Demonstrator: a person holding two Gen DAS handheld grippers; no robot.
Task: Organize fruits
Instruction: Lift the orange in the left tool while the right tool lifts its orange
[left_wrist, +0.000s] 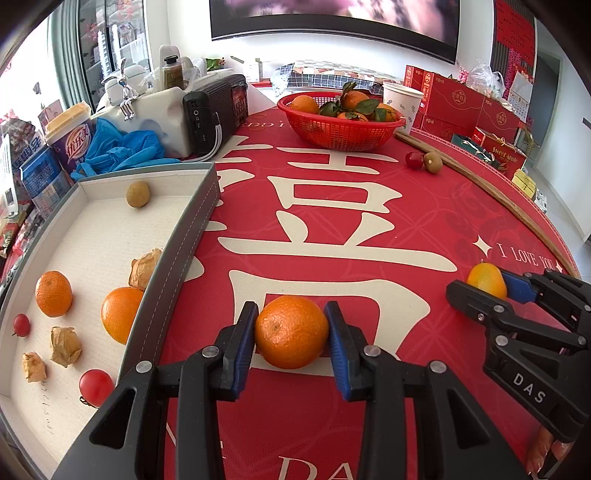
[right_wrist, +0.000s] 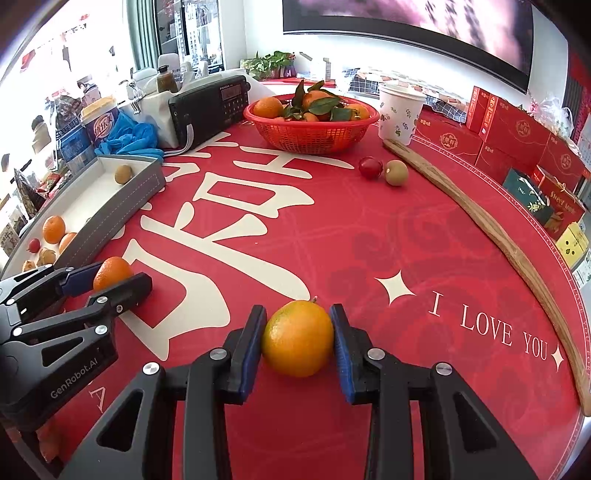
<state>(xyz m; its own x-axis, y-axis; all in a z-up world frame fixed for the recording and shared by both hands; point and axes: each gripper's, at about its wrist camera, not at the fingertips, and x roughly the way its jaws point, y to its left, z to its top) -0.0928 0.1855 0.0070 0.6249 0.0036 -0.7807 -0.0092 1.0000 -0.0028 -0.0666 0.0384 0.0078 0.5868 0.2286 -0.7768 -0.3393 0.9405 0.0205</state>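
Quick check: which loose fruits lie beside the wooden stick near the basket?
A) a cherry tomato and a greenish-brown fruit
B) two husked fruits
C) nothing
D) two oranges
A: a cherry tomato and a greenish-brown fruit sit side by side on the cloth, just left of the stick.

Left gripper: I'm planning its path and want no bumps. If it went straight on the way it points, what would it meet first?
The left gripper already has an orange between its fingers. Beyond that lies bare red cloth, then the red basket, though depth is hard to judge.

both wrist views look low, close across one table (left_wrist: 369, 229).
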